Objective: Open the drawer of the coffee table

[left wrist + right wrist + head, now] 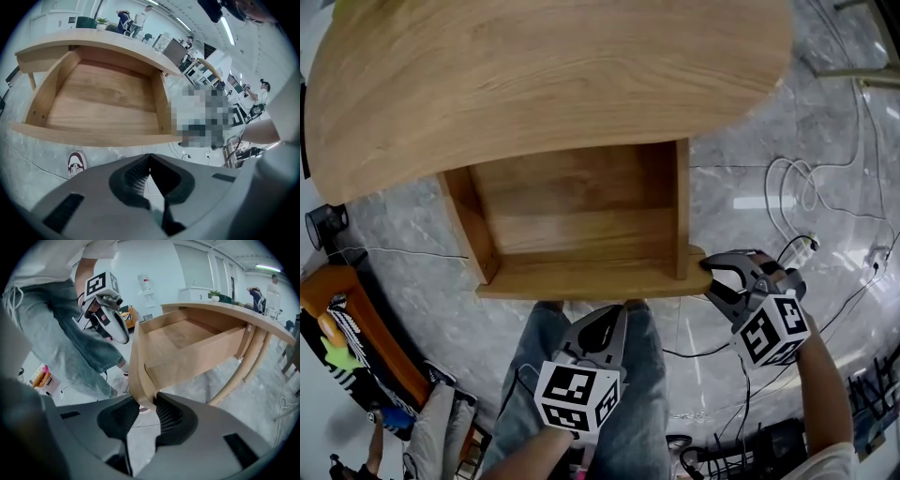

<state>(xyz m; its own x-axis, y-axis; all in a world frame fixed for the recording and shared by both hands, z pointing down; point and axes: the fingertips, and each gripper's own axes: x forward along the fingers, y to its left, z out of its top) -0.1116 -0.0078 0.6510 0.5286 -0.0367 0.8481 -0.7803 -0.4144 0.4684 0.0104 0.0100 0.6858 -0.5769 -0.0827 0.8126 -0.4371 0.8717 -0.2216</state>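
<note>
right gripper is clamped on the end of the open drawer's front; left gripper, jaws together and empty, hangs just short of that front.

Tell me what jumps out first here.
The empty drawer stands pulled far out from under the wooden table, mid-frame in the head view. The right gripper clamps the right end of its front board; the left gripper, shut and empty, hangs short of it above the person's jeans.
</note>
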